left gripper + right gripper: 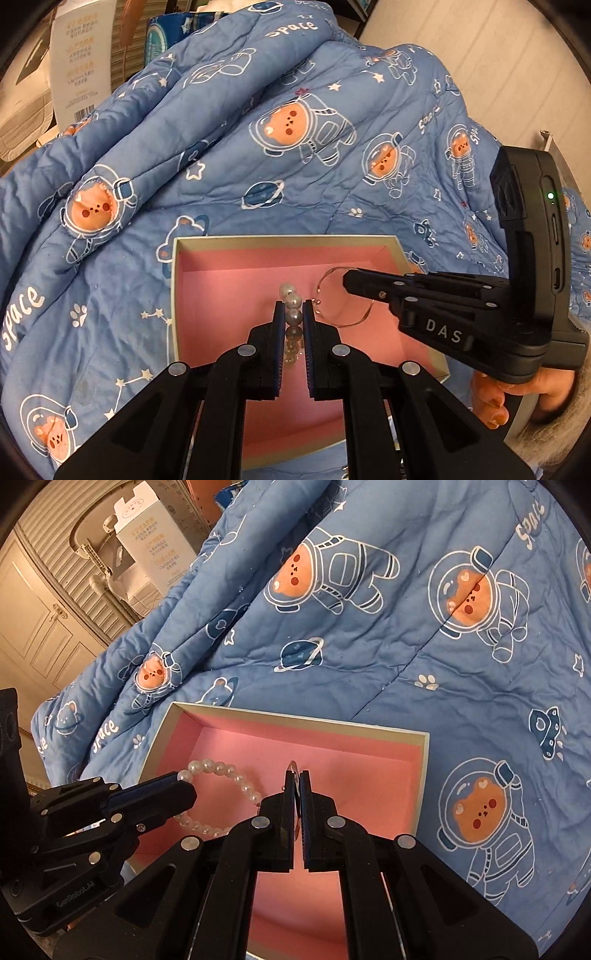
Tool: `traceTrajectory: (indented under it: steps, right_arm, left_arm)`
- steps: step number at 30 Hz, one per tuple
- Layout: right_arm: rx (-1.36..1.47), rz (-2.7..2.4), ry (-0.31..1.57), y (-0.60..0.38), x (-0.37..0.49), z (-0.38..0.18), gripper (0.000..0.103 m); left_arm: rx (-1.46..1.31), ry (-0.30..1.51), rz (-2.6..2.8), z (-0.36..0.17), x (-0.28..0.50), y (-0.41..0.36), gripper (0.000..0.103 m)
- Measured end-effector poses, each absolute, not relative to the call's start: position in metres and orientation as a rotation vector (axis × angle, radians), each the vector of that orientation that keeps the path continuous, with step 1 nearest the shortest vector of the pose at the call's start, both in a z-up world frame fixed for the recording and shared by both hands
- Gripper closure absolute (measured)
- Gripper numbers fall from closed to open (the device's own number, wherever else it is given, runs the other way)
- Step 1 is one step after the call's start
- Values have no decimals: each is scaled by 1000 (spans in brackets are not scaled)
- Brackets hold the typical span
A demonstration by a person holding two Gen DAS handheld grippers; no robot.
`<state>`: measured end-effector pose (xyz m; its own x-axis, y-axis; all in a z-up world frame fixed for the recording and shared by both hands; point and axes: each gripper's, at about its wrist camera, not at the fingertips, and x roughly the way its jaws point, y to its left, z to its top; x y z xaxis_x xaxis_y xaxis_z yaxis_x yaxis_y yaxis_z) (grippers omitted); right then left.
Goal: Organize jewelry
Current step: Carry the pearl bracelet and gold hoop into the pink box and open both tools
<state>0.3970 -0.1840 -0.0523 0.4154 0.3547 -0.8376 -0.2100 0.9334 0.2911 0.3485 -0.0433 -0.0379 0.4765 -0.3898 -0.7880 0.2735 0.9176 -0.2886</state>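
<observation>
An open box with a pink lining (229, 288) (369, 771) lies on the blue quilt. My left gripper (294, 308) is shut on a pearl bracelet (291, 295) and holds it over the box; in the right wrist view the pearl bracelet (236, 775) hangs as a loop from the left gripper (184, 788). My right gripper (296, 775) is shut on a thin rose-gold bangle (292, 765), seen edge-on between its pads. In the left wrist view the bangle (325, 280) shows as a wire ring held by the right gripper (347, 280) above the box's right side.
A blue quilt (295, 166) (406, 646) printed with astronaut bears covers the bed around the box. A white carton (79, 55) (155, 542) and pale cabinet doors (33, 620) stand beyond the bed. A person's hand (517, 391) grips the right gripper's handle.
</observation>
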Motion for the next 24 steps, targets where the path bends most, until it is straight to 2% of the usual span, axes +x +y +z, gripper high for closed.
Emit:
traceTrajectory:
  steps: [12,15,16,18,19,21,22,23,24]
  right_arm:
    - [45,267,1097,-171,415,-69,99]
    - [30,264,1099,-169,414,-71,99]
    - [22,264,1098,-169,413,-71,98]
    - [26,273,1093,-168,411,-69,90]
    - [33,286,1085,-168,409,-67,82]
    - [32,296,1056,-168,406,-62,67]
    - [28,286,1035,-168,403,-58,56]
    - [30,285,1014,-168,401,-54,49]
    - [40,292,994,-170,398,-49,46]
  left_arm:
    - [90,965,-298,-47,359,-57,94]
    - [111,932,-295,-41,355,-58,90]
    - [118,918,-294,-38,352,-57,85]
    - [135,886,-292,-32,347,-57,76]
    - [141,871,-287,-29,344,-55,69]
    - [135,847,-277,-22,340,-50,66]
    - [125,840,-273,-19,338,-47,60]
    - [112,829,-266,-15,334,-43,51]
    - [100,813,-251,-12,330,-37,46]
